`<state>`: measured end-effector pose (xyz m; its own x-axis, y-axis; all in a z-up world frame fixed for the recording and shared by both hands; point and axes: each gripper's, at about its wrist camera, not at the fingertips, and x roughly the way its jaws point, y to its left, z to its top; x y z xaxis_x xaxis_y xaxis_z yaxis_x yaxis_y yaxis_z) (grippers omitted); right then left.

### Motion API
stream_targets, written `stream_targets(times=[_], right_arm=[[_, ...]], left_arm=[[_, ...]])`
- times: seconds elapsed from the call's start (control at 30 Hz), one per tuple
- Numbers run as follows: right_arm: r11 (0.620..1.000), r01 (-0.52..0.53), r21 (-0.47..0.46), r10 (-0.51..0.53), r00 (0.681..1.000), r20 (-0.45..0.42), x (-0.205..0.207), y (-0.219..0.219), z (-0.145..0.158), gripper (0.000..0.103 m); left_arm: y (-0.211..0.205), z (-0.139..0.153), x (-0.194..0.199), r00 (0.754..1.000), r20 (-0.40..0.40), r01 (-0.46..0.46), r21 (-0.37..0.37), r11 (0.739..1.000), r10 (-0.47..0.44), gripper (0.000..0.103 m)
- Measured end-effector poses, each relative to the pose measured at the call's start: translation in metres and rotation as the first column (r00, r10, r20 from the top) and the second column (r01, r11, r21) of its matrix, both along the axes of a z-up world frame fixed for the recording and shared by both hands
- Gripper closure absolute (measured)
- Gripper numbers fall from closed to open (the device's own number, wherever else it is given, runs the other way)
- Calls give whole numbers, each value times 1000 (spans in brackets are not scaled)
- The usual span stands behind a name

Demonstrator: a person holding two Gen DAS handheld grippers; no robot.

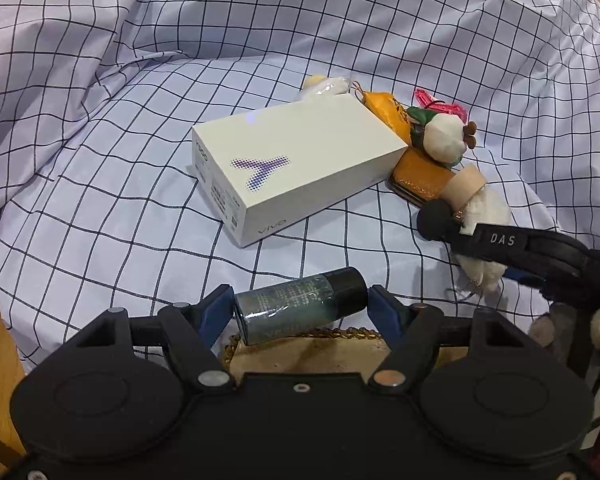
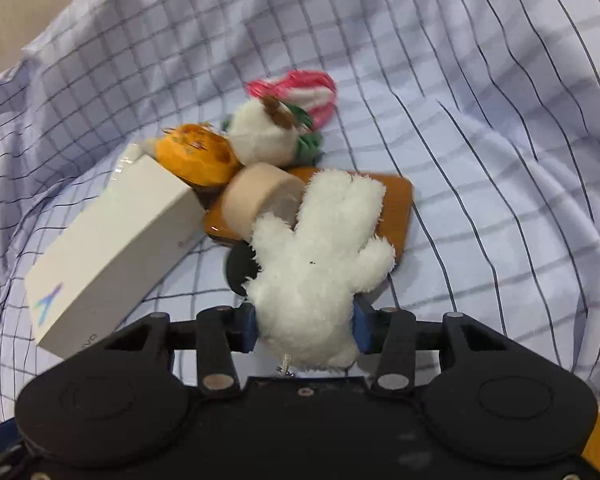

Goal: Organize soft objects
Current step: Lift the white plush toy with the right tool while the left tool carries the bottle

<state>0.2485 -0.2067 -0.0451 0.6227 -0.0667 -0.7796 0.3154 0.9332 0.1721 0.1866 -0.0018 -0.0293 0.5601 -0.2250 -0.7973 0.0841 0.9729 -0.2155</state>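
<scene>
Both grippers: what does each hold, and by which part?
Left gripper clamps the small bottle end to end. Right gripper pinches the white plush toy at its lower end.

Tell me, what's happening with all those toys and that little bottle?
A person is tidying with a gripper in each hand. The right gripper is squeezing a fluffy white plush toy between its fingers. The left gripper is holding a small dark bottle lying sideways between its fingers. On the checked cloth beyond them sit a white box, an orange pouch, a round white plush, a brown wallet and a roll of tape, bunched together.
</scene>
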Motion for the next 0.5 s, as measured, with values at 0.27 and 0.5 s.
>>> stream_targets(times=[0.27, 0.5], right_arm=[[989, -143, -45, 147, 984, 105, 3, 30, 17, 59], [994, -92, -53, 98, 988, 116, -18, 17, 26, 59]], left_arm=[[-1, 3, -5, 1000, 5, 0, -3, 1000, 1, 35], [2, 8, -11, 1000, 19, -5, -4, 1000, 6, 35]])
